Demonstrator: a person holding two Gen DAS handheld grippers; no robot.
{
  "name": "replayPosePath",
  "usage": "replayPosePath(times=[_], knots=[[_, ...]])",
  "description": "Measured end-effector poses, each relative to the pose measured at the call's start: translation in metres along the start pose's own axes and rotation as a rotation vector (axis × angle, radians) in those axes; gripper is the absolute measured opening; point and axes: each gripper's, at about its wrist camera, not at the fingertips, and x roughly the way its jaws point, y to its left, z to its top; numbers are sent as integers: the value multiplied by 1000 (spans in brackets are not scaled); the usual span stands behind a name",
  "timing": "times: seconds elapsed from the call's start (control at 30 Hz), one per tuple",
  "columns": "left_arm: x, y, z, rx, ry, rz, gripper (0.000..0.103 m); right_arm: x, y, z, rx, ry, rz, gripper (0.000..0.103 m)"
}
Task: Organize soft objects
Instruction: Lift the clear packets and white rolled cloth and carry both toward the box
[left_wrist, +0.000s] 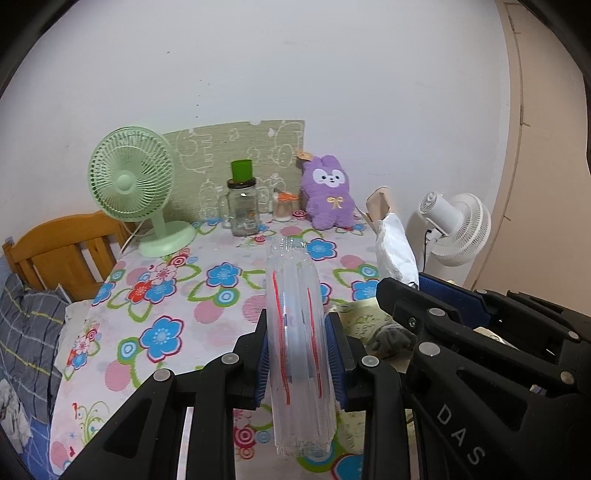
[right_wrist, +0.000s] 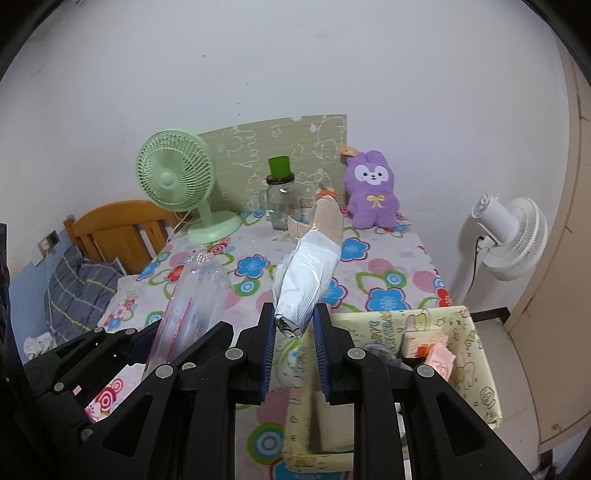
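Near the purple plush rabbit (left_wrist: 330, 192), left tongs (left_wrist: 298, 363) pinched a light, crinkly clear plastic bag (left_wrist: 295, 295) mid-body; right tongs (right_wrist: 294, 326) clamped a soft white packet (right_wrist: 308, 273) by its end.

Left gripper (left_wrist: 299, 363): black moulded plastic linkage arms, round silver rivets, ribbed blue finger pads (left_wrist: 261, 369). Right gripper (right_wrist: 294, 349): identical black build with blue pads, white "DAS" lettering on one arm.
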Motion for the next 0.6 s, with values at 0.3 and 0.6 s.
replayPosePath(times=[0.3,0.6], knots=[[15,-27,-2,31,22,-39,27,-2,-31,-8,29,14,-35,24],[25,-52,-4,38,33,-68,27,-2,-56,-14,39,24,-67,24]])
